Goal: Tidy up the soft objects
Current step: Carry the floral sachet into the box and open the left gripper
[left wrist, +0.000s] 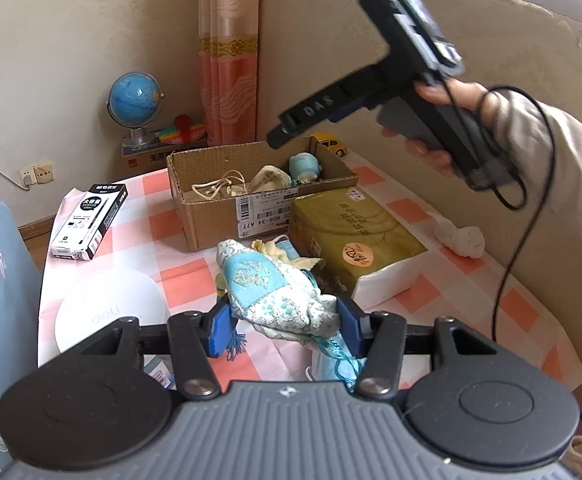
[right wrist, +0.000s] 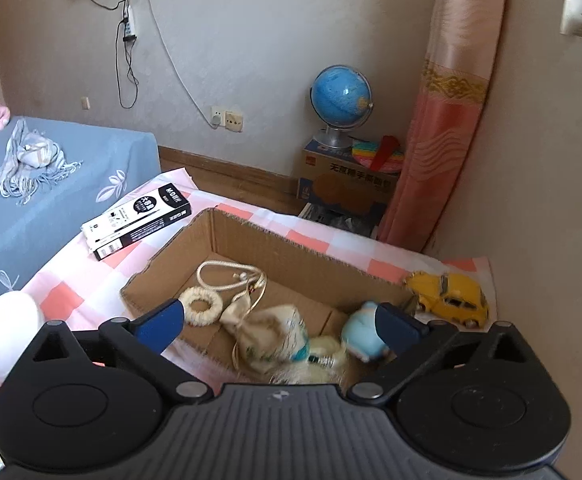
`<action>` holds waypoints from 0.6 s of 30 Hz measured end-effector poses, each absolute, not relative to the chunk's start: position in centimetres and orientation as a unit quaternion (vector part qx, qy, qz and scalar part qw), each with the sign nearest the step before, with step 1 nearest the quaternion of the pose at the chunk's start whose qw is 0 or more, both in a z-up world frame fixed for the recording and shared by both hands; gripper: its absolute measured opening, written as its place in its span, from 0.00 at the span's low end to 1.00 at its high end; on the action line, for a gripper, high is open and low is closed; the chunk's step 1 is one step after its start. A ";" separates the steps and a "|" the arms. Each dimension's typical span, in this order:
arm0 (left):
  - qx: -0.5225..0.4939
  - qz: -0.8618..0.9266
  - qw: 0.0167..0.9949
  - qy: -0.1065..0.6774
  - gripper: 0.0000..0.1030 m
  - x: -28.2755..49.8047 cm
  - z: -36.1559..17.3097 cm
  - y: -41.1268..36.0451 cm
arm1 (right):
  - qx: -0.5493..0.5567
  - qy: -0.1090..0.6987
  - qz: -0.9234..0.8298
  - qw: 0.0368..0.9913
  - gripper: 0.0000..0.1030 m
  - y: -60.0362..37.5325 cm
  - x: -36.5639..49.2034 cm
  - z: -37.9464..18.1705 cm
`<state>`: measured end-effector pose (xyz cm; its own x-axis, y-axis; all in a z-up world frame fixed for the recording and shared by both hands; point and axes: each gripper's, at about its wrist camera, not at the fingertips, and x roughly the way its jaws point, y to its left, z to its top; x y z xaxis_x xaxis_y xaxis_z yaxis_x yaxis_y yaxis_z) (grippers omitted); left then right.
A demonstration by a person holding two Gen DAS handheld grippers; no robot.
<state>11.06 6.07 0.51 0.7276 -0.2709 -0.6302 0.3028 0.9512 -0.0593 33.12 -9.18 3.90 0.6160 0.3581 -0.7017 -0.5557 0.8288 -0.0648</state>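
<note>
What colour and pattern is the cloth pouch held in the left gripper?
Light blue and white with a fine speckled print; the cloth pouch shows best in the left wrist view.

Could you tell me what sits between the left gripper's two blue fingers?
A light blue patterned fabric pouch sits pinched between the left gripper fingers, above the checked tablecloth. This shows in the left wrist view.

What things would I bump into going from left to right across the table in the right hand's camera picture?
White round thing → black-and-white pen box → cardboard box → yellow toy car.
</note>
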 end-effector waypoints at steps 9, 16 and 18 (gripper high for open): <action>0.029 -0.152 0.928 0.338 0.52 12.1 1.6 6.1 | -0.123 0.353 0.232 0.898 1.00 -12.0 27.3 3.2; 0.047 -0.149 0.929 0.337 0.52 14.3 2.9 5.5 | -0.097 0.348 0.185 0.914 1.00 -14.8 22.0 1.9; 0.052 -0.148 0.929 0.336 0.52 15.3 3.5 5.3 | -0.092 0.343 0.177 0.918 1.00 -15.4 20.3 1.7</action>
<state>15.34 5.25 3.52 0.7309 -0.2405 -0.6387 0.3098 0.9508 -0.0035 20.29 -15.38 1.69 0.7023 0.2607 -0.6624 -0.3876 0.9205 -0.0486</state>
